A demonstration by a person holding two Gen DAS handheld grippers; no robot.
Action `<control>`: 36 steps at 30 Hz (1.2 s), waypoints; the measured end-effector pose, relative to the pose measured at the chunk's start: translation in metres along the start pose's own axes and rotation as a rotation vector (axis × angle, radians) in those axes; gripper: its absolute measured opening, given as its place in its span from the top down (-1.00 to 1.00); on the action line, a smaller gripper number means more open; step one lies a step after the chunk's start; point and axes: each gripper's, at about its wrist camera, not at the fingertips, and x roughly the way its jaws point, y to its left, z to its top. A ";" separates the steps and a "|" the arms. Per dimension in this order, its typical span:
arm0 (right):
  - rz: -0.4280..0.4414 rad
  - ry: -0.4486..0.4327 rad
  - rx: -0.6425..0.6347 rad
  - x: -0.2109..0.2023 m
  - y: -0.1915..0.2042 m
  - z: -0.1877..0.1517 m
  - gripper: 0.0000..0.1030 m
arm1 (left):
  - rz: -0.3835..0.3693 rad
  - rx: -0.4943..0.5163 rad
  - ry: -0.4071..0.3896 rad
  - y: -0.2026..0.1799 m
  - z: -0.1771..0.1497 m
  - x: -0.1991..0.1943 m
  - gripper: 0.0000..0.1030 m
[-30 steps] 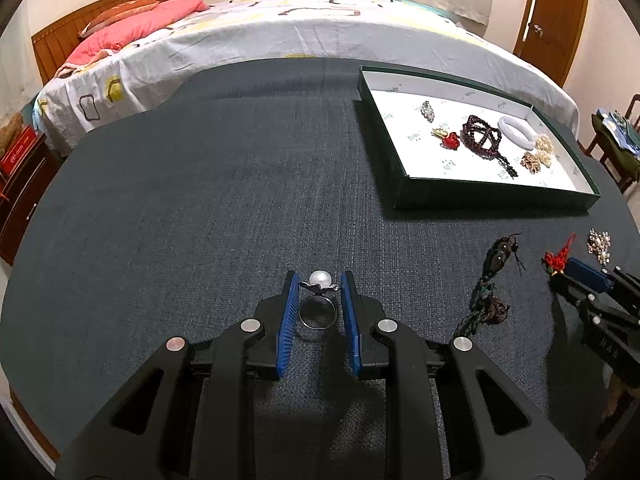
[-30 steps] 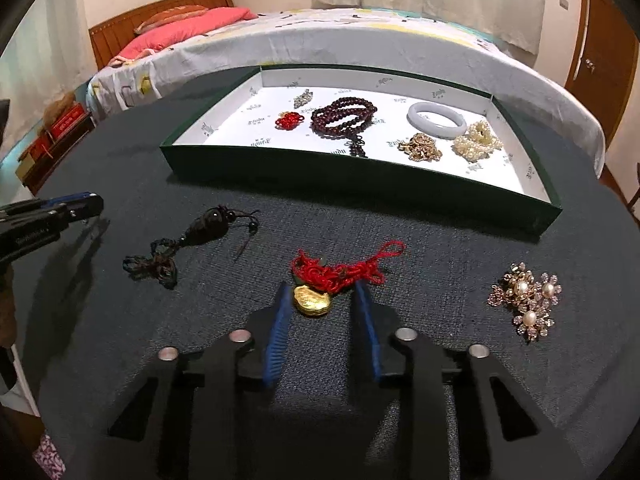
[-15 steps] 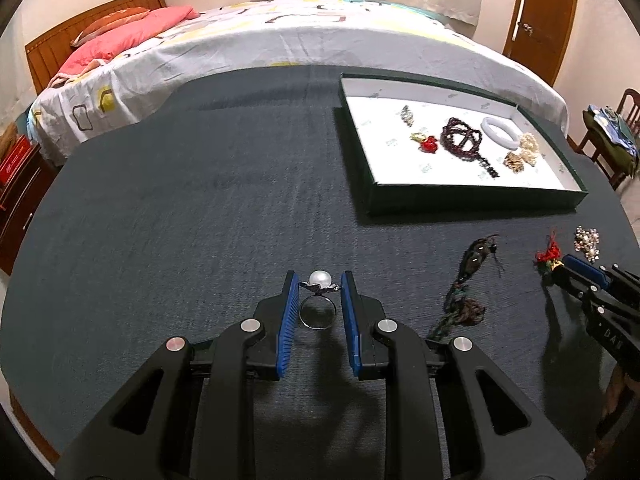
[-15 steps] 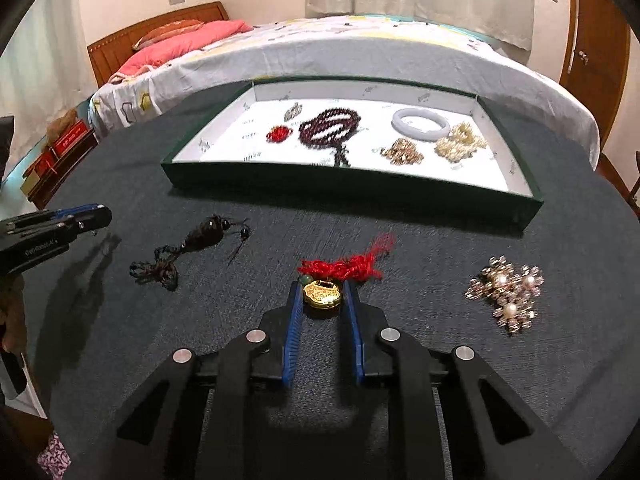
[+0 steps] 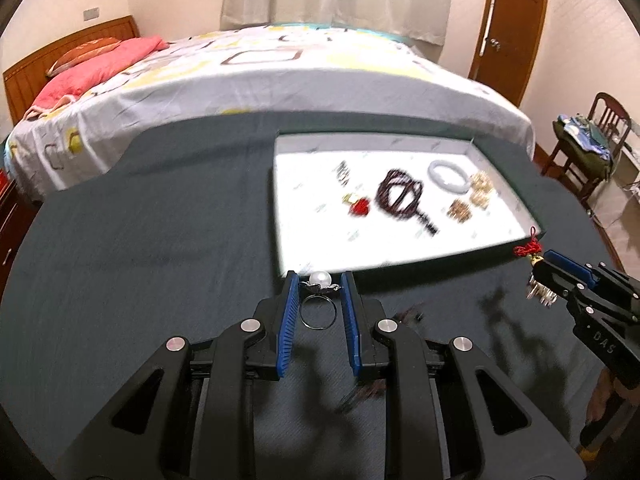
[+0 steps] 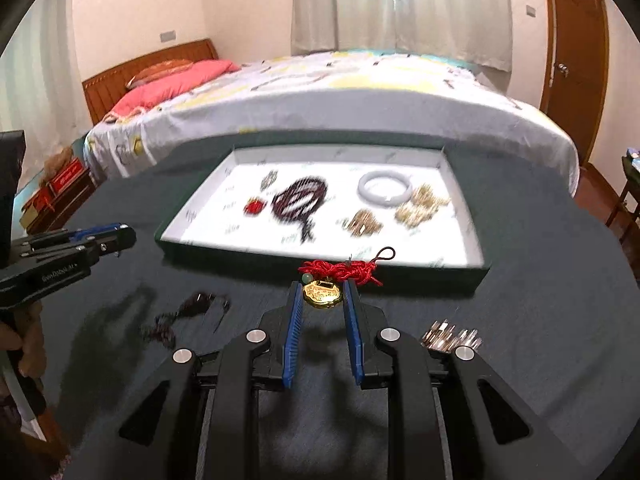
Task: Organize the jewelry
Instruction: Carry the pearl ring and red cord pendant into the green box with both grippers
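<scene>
Both lifted off the worktop now: left tool [image 5: 319,289] gripping the pearl ring [image 5: 319,280], right tool [image 6: 322,295] gripping the gold pendant [image 6: 322,293]. Tray [image 6: 320,258] at 12 o'clock next, I reckon.

pearl ring [image 5: 319,288]: clamped, lifted | gold pendant [image 6: 322,293], red cord: clamped, lifted

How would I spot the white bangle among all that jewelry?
Find the shallow green tray with a white floor on the dark table, before the bed. The white bangle lies toward its far right, beside gold-coloured clusters. It is the only plain, smooth, pale ring there.
</scene>
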 end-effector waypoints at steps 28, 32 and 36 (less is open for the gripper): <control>-0.052 0.083 0.078 0.083 -0.069 0.018 0.58 | 0.005 -0.026 0.080 -0.019 0.036 0.111 0.59; -0.057 0.086 0.073 0.084 -0.070 0.018 0.58 | 0.007 -0.021 0.089 -0.018 0.033 0.115 0.59; -0.062 0.091 0.066 0.083 -0.070 0.018 0.58 | 0.004 -0.026 0.097 -0.017 0.030 0.118 0.58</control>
